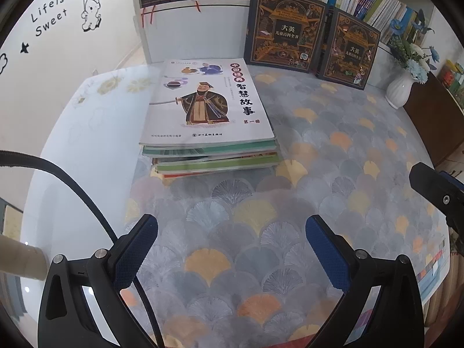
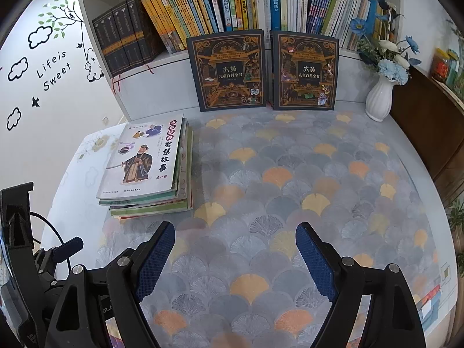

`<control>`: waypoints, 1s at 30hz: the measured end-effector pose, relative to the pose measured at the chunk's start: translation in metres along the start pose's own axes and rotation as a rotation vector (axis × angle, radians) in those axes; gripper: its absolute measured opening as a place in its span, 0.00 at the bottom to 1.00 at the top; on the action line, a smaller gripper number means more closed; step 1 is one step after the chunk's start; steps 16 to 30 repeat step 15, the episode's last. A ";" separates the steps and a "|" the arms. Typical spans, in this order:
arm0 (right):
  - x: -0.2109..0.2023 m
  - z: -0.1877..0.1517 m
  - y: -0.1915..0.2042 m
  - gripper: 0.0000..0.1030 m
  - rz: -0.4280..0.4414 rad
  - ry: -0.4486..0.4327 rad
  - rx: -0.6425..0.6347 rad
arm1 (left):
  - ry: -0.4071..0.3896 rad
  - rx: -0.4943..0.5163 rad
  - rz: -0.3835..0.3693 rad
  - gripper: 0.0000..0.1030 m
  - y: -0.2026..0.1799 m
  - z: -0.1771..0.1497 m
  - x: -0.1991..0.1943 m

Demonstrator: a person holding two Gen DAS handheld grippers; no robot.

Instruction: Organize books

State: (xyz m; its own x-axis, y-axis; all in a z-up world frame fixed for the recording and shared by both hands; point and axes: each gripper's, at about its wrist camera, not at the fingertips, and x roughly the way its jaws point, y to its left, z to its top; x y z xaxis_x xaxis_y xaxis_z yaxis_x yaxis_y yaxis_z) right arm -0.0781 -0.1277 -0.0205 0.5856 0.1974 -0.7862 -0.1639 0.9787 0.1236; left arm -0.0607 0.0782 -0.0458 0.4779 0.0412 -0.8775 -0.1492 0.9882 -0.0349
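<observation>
Right wrist: both hand-held grippers [image 2: 235, 258] [image 1: 232, 249] gape empty; book stack's [image 2: 150, 174] lower titles hidden.

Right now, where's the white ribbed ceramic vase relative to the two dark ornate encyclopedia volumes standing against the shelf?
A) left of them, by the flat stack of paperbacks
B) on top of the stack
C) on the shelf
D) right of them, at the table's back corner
D: the white ribbed ceramic vase stands on the table right of the two dark ornate encyclopedia volumes, holding blue and white flowers.
</observation>
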 end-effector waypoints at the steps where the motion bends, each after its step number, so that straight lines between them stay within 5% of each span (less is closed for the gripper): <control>1: 0.000 0.000 -0.001 0.81 -0.001 0.000 0.001 | 0.003 0.001 -0.001 0.99 0.000 0.000 0.001; 12: 0.003 -0.003 -0.004 0.81 0.000 0.014 0.014 | -0.064 0.033 0.056 0.99 -0.004 0.000 -0.007; 30: 0.003 -0.003 -0.005 0.81 -0.001 0.012 0.013 | -0.056 0.022 0.035 0.99 -0.001 0.000 -0.005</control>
